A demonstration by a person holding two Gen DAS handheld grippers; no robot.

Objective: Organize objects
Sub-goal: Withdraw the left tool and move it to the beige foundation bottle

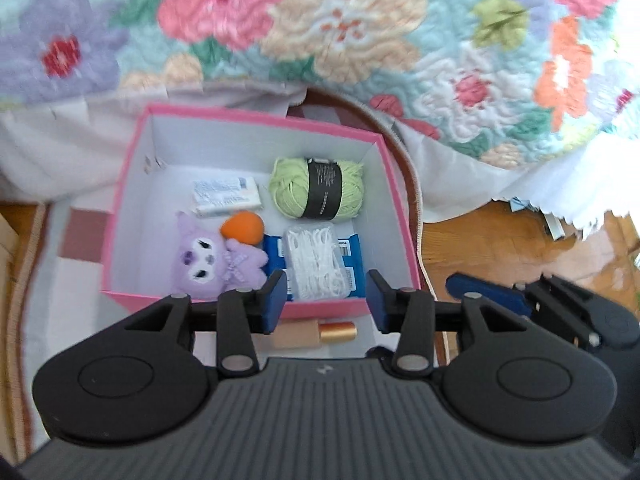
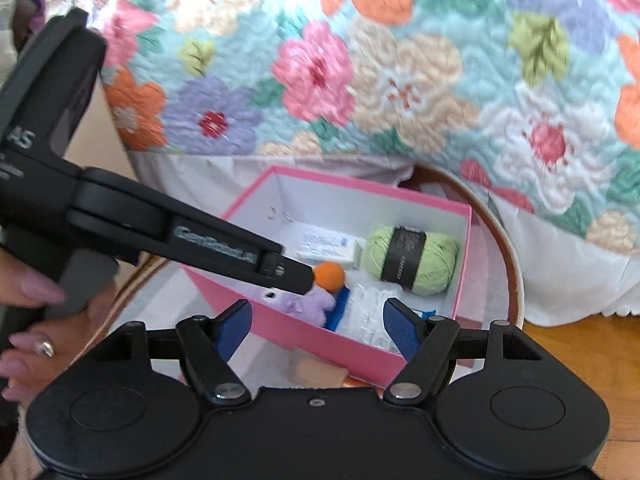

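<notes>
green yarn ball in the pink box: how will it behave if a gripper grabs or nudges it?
The green yarn ball looks soft and wound loose, so pads would probably sink in rather than slip. It is likely light for its bulk. Its rounded sides might let it roll, though the dark paper band and the pink box wall close beside it should limit that.

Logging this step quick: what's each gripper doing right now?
Left gripper: open, holding nothing.
Right gripper: open, holding nothing.
</notes>
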